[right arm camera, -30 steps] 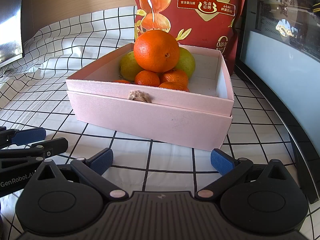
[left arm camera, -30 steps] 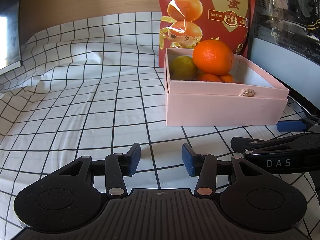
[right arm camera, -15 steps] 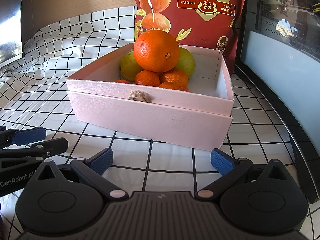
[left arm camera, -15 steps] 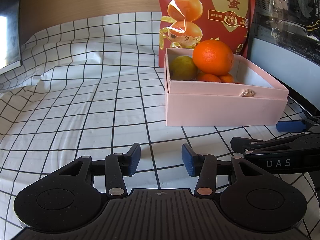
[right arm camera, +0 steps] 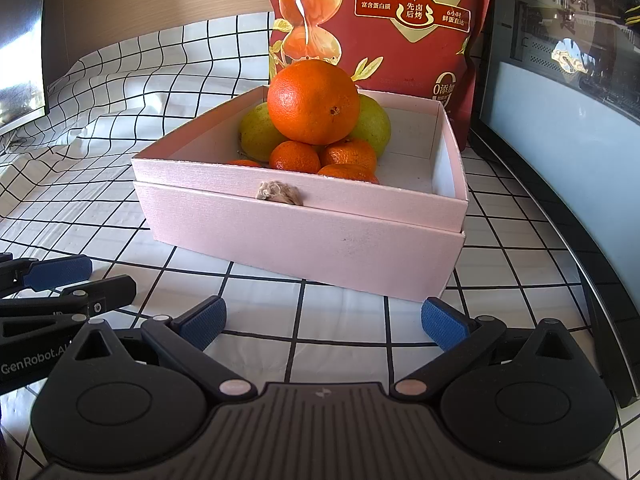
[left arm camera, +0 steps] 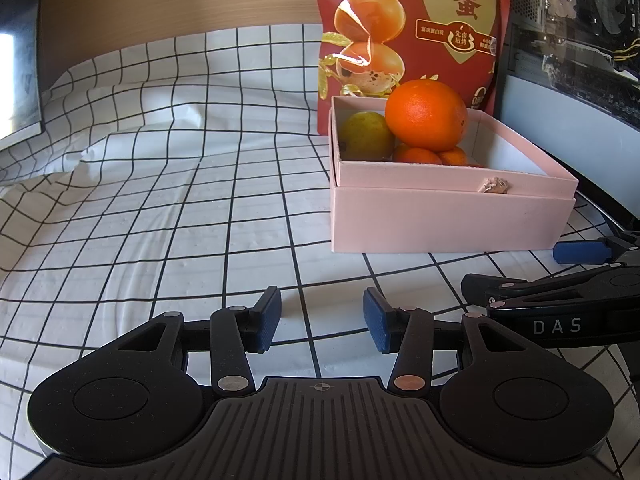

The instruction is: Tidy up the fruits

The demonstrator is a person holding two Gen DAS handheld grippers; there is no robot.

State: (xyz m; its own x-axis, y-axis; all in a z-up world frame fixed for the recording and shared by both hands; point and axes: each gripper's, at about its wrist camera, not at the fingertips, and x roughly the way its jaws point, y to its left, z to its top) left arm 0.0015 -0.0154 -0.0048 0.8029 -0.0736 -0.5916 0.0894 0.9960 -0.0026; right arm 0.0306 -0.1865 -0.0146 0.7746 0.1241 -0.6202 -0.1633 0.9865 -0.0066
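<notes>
No change across the last second | left gripper [left arm camera: 320,322] and right gripper [right arm camera: 323,322] parked, jaws apart, empty | fruits piled in pink box [right arm camera: 304,236] at tablecloth's far right edge, large orange [right arm camera: 313,102] topmost | looks finished

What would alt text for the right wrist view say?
A pink box on a checked cloth holds a large orange atop green fruits and mandarins. The open, empty right tongs sit in front, a red bag behind.
</notes>
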